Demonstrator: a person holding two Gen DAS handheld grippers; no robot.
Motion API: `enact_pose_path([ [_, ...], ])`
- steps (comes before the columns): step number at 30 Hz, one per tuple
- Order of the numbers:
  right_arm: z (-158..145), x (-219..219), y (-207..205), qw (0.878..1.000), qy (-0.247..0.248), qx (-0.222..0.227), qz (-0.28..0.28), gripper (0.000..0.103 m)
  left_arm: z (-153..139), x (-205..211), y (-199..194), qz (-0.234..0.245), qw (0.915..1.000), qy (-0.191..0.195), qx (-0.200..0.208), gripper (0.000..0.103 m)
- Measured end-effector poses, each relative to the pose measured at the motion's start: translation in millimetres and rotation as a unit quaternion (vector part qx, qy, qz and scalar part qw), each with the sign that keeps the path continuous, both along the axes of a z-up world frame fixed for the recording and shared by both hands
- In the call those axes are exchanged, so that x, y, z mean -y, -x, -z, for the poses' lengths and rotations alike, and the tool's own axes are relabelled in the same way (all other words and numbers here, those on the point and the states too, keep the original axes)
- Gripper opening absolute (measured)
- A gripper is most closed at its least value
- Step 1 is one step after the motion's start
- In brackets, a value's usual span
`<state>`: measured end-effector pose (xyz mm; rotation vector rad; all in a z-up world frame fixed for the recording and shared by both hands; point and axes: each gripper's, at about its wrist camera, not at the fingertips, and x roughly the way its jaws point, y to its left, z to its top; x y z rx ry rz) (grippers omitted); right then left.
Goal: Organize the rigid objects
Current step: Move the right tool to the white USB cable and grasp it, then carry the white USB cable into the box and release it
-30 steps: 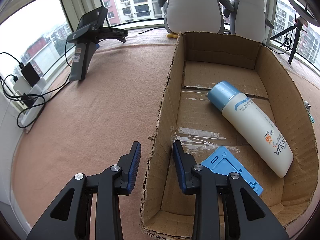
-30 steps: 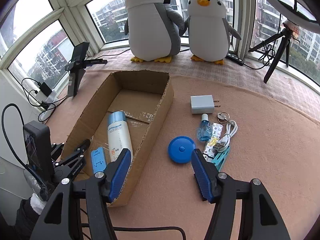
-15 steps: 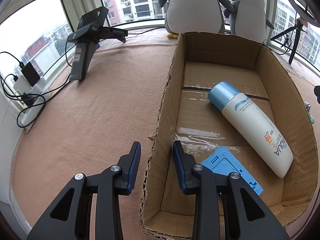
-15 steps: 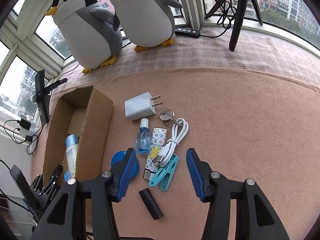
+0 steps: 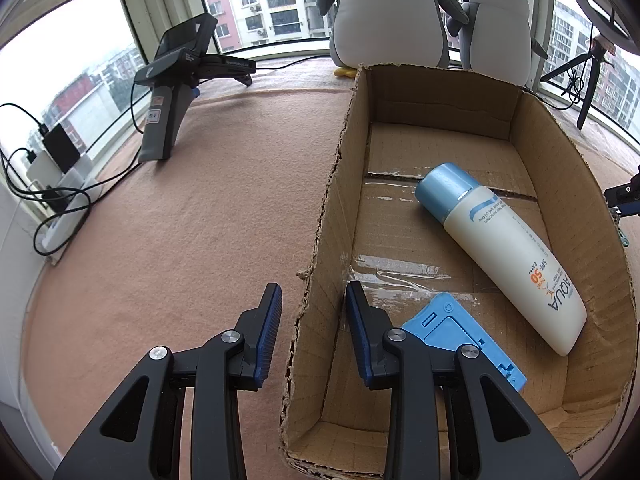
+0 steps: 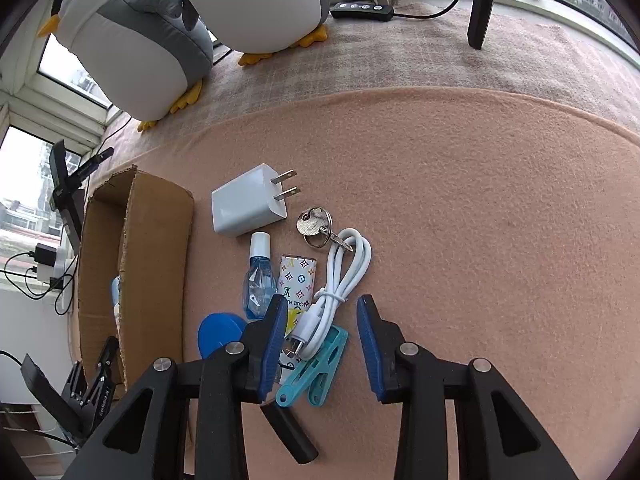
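Note:
My left gripper (image 5: 313, 300) is open and straddles the left wall of the cardboard box (image 5: 532, 152), one finger inside and one outside. In the box lie a white sunscreen bottle (image 5: 500, 248) with a blue cap and a flat blue plastic piece (image 5: 460, 336). My right gripper (image 6: 320, 308) is open just above a heap of small items on the pink cloth: a white cable (image 6: 340, 280), a teal clothespin (image 6: 316, 364), a patterned lighter-sized case (image 6: 298, 284), a small blue bottle (image 6: 258, 280), a blue disc (image 6: 220, 334), a white charger (image 6: 250, 200), keys (image 6: 316, 224) and a black cylinder (image 6: 288, 432).
Two plush penguins (image 5: 388, 12) sit behind the box by the window. A spare gripper on a stand (image 5: 176, 80) and chargers with cables (image 5: 56, 184) occupy the far left. A tripod leg (image 6: 480, 4) stands at the back right. Bare cloth lies right of the heap.
My right gripper has swung away from the box and dropped low over the heap of small items. The left gripper has stayed on the box wall.

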<state>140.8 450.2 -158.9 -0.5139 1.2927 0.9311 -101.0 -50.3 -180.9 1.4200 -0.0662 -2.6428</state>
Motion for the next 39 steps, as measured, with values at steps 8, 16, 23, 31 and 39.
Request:
enact_pose_path([
  [8,2,0,-7,1.0,0.012,0.02,0.004,0.014,0,-1,0,0.0,1.0,0.0,-0.001,0.031],
  [16,-4,5,-11,0.999,0.011,0.049,0.006,0.014,0,0,0,0.0,1.0,0.0,-0.001,0.031],
  [23,4,1,-2,0.997,0.031,0.069,-0.006,0.017,0,0,0,0.0,1.0,0.0,-0.001,0.031],
  [31,3,1,5,0.995,0.033,0.094,-0.01,0.016,0,0,0,0.0,1.0,0.0,-0.001,0.031],
  [39,-13,9,14,0.993,0.008,0.118,-0.002,0.015,0,0,0,0.0,1.0,-0.001,-0.002,0.031],
])
